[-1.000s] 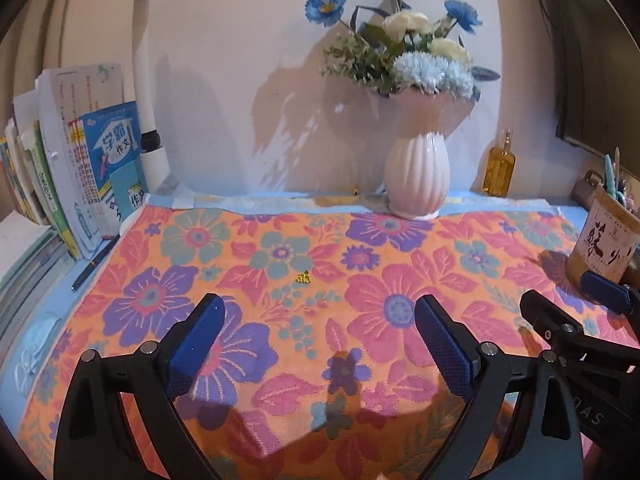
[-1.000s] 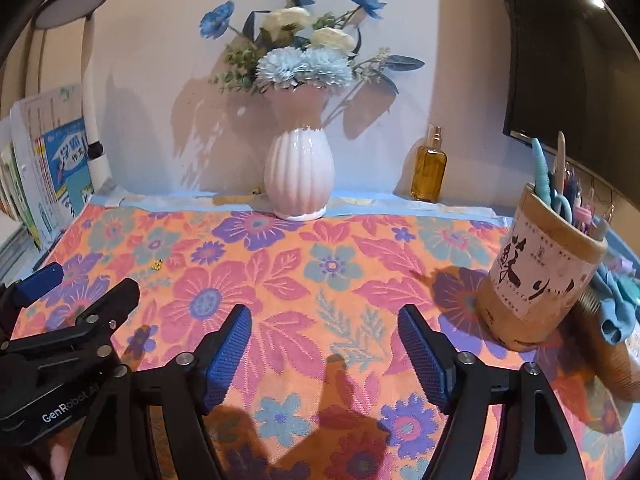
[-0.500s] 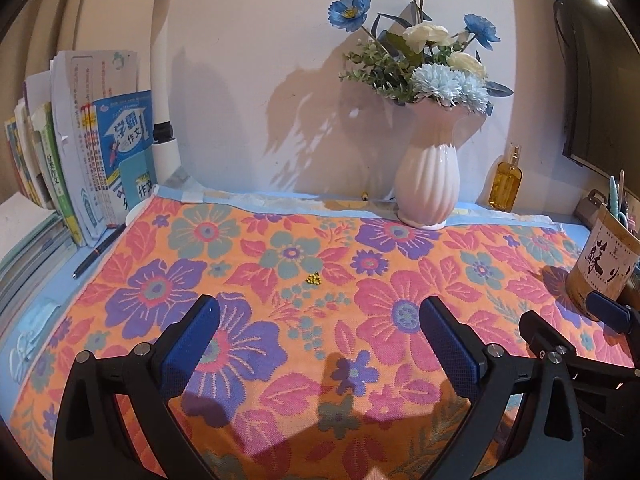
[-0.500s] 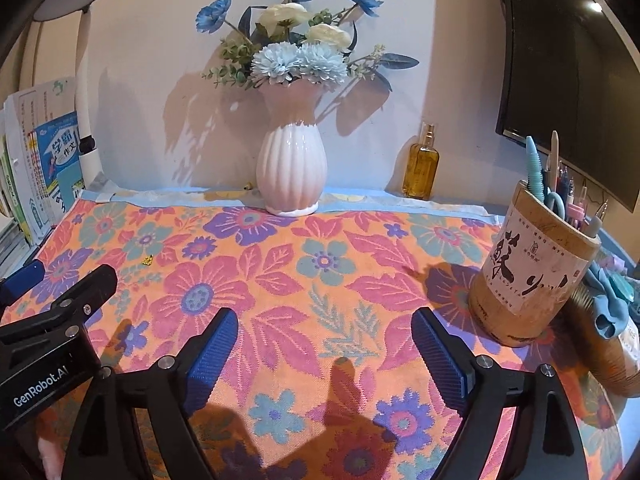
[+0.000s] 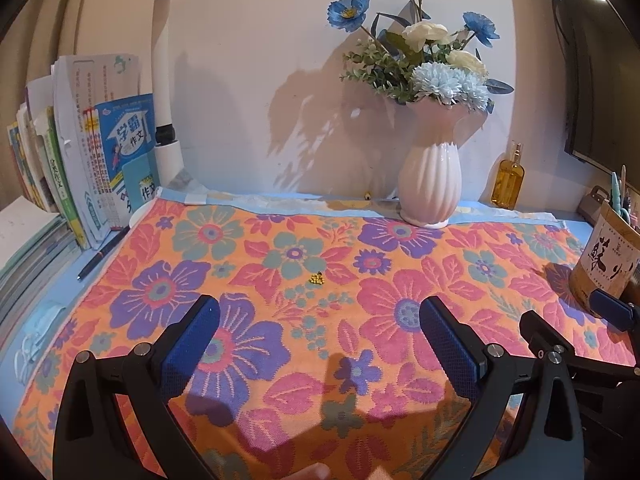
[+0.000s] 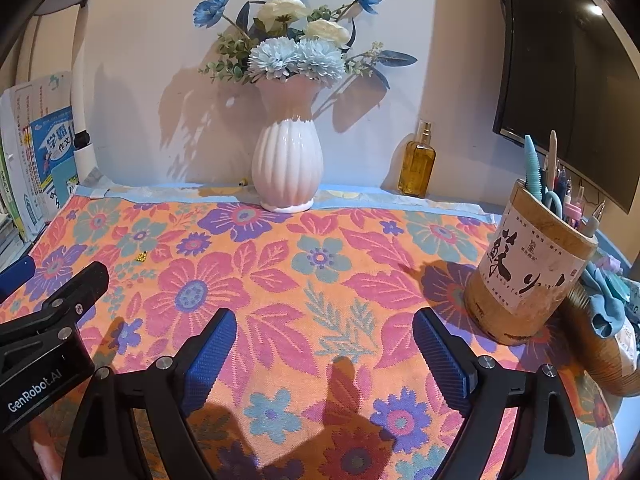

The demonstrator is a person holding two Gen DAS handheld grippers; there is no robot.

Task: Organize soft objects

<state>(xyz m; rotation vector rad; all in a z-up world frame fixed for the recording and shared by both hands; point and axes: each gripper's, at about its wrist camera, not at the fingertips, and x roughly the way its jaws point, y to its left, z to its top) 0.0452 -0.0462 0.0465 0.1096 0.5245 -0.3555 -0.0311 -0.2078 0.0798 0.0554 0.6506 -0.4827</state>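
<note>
We hold the left gripper (image 5: 320, 340) over the near-left part of the counter, its jaws spread wide and empty. The floral towel (image 5: 360, 280) lies flat and covers most of the counter. We judge it light, limp and not slippery, so we should pinch its near edge. The right gripper (image 6: 324, 344) hovers near the near-right edge, jaws also released.

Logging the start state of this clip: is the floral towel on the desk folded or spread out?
Spread out. The floral towel lies flat in a single layer across the desk, its far edge reaching the white vase; no folds show.
</note>
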